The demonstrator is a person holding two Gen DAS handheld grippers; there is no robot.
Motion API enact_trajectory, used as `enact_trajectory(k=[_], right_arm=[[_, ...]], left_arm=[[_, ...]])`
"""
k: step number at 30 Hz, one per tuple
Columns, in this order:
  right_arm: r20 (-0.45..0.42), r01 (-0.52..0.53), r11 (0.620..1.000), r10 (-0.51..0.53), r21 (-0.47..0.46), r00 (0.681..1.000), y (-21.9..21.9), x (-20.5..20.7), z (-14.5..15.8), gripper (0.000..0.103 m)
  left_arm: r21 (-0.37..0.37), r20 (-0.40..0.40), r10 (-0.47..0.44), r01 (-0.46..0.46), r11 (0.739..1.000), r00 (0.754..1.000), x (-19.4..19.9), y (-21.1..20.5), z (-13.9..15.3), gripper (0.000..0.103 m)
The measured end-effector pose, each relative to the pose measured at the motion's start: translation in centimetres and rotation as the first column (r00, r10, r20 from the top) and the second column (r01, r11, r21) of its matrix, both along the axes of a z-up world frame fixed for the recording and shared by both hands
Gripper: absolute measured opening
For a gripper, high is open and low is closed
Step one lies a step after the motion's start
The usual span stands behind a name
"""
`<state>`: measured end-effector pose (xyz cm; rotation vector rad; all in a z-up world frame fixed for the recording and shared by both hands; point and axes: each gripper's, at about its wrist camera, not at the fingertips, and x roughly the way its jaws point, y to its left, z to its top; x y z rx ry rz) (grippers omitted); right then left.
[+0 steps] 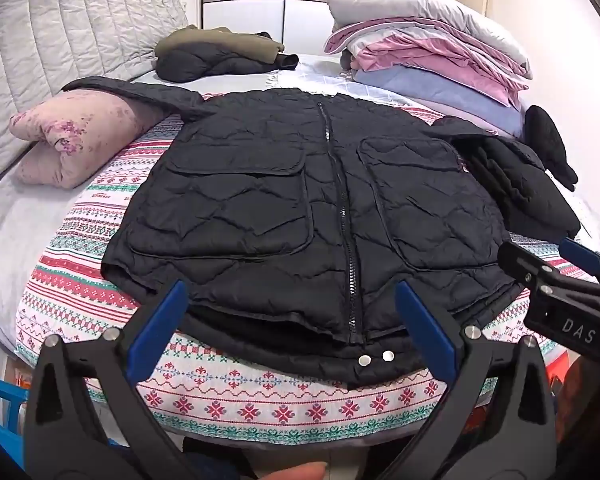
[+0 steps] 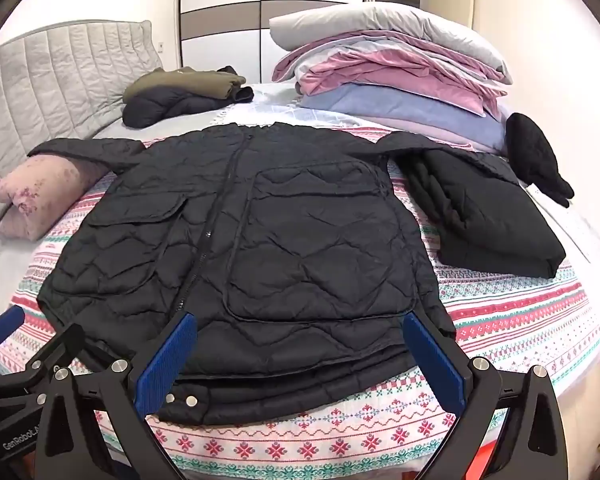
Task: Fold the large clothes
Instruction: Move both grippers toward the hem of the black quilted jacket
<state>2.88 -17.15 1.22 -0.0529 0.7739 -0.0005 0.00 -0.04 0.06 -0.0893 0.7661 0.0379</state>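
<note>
Both grippers hang with jaws spread wide and nothing between the blue pads. The left gripper [image 1: 290, 322] sits just short of the hem of the black quilted zip-up jacket [image 1: 300, 208], its pads bracketing the bottom of the zipper and the two silver snaps [image 1: 376, 358]. The right gripper [image 2: 300, 354] hovers beside it at the same hem, framing the big patch pocket [image 2: 312, 240] on the jacket's right-hand half.

The jacket lies flat, front up, on the red-and-green patterned bedspread [image 1: 260, 400], hem nearest the jaws and collar at the far end. So its long axis, the zipper line, runs straight away from both grippers. The left one is nearer the zipper and the left hem corner; the right one is nearer the right side seam.

One sleeve reaches off the jacket's left shoulder onto a pink floral pillow [image 1: 72, 136]. The other falls off the right shoulder, beside a folded black quilted garment [image 2: 484, 216]. Beyond the collar sit a folded olive-and-black bundle [image 1: 216, 52] and a stack of pink, blue and grey bedding [image 2: 396, 76].

My read: no fold is started. Each hand looks set to drop onto its own hem corner, or go out for a sleeve first.
</note>
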Motion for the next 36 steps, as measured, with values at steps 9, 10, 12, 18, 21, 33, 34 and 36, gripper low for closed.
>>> enact_trajectory(k=[9,10,12,18,21,33,34,36], right_arm=[[0.012,-0.004,1.0,0.004,0.005,1.0,0.4,0.0,0.1,0.103],[0.009,-0.003,1.0,0.003,0.005,1.0,0.4,0.0,0.1,0.103],[0.014,0.0,1.0,-0.001,0.008,1.0,0.7,-0.1,0.0,0.103],[0.016,-0.006,1.0,0.006,0.017,1.0,1.4,0.0,0.0,0.103],[0.021,-0.015,1.0,0.014,0.011,1.0,1.6,-0.2,-0.1,0.103],[0.083,-0.014,1.0,0.016,-0.021,0.996,2.6,-0.2,-0.3,0.103],[0.081,-0.014,1.0,0.015,-0.021,0.997,2.5,-0.2,-0.4,0.103],[0.098,-0.008,1.0,0.01,-0.023,0.995,2.3,-0.1,-0.3,0.103]], left_arm=[[0.009,0.012,0.059,-0.06,0.998,0.998,0.2,1.3,0.7,0.103],[0.01,0.013,0.061,-0.061,0.998,0.998,0.2,1.8,0.6,0.103],[0.02,0.002,0.074,-0.074,0.997,0.997,0.1,1.5,0.7,0.103],[0.049,0.01,0.089,-0.09,0.995,0.996,-0.2,1.5,1.0,0.103],[0.065,0.006,0.1,-0.1,0.993,0.995,-0.2,1.7,0.9,0.103],[0.047,0.035,0.157,-0.158,0.986,0.987,0.8,3.4,0.5,0.103],[0.049,0.032,0.164,-0.166,0.985,0.986,0.9,3.5,0.4,0.103],[0.052,0.008,0.153,-0.153,0.987,0.988,1.3,3.4,0.1,0.103]])
